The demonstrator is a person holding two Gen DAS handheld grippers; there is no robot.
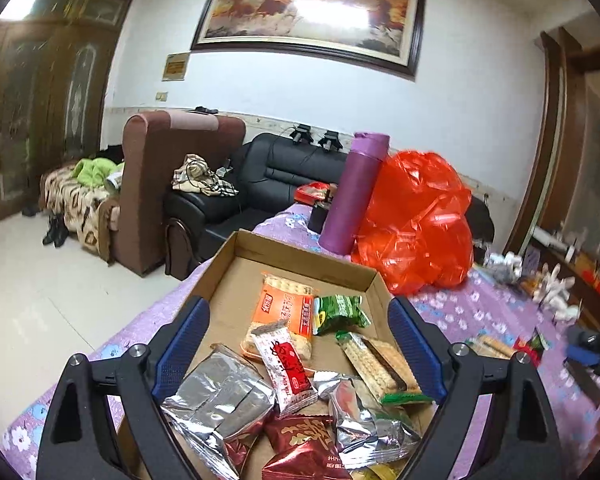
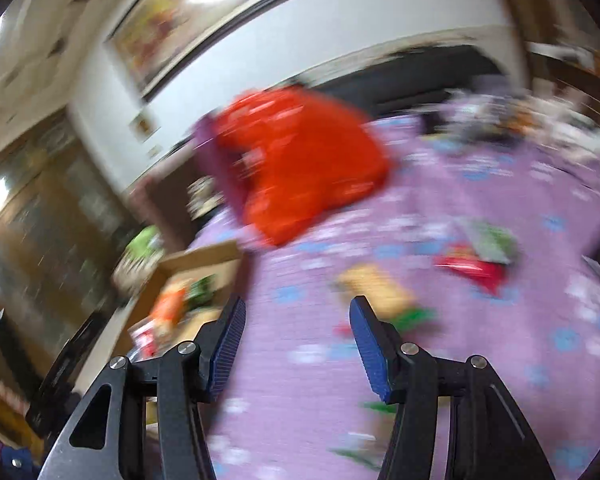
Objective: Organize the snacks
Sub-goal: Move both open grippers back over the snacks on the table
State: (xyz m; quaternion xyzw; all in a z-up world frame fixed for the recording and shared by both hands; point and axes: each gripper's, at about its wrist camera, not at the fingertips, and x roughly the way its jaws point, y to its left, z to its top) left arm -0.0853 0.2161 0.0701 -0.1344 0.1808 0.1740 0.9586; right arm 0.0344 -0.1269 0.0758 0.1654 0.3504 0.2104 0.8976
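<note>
A shallow cardboard box point(image 1: 236, 248) lies on the purple flowered cloth point(image 1: 480, 312) and holds several snack packets. Among them are an orange cracker pack point(image 1: 284, 312), a green packet point(image 1: 340, 312), a wafer pack point(image 1: 380, 364), silver packets point(image 1: 220, 400) and dark red ones point(image 1: 300, 440). My left gripper point(image 1: 298, 308) hangs over the box with its jaws wide apart, gripping nothing. The right wrist view is blurred. There my right gripper point(image 2: 297, 304) is open above the bare cloth, just short of a wafer packet point(image 2: 376, 288). A red packet point(image 2: 472, 268) and a green-grey one point(image 2: 492, 240) lie further right.
A purple bottle point(image 1: 352, 196) and a crumpled red plastic bag point(image 1: 416, 220) stand behind the box. Small clutter point(image 1: 552, 288) lines the table's far right. A black sofa point(image 1: 284, 172) and a brown armchair point(image 1: 172, 184) sit beyond the table's left edge.
</note>
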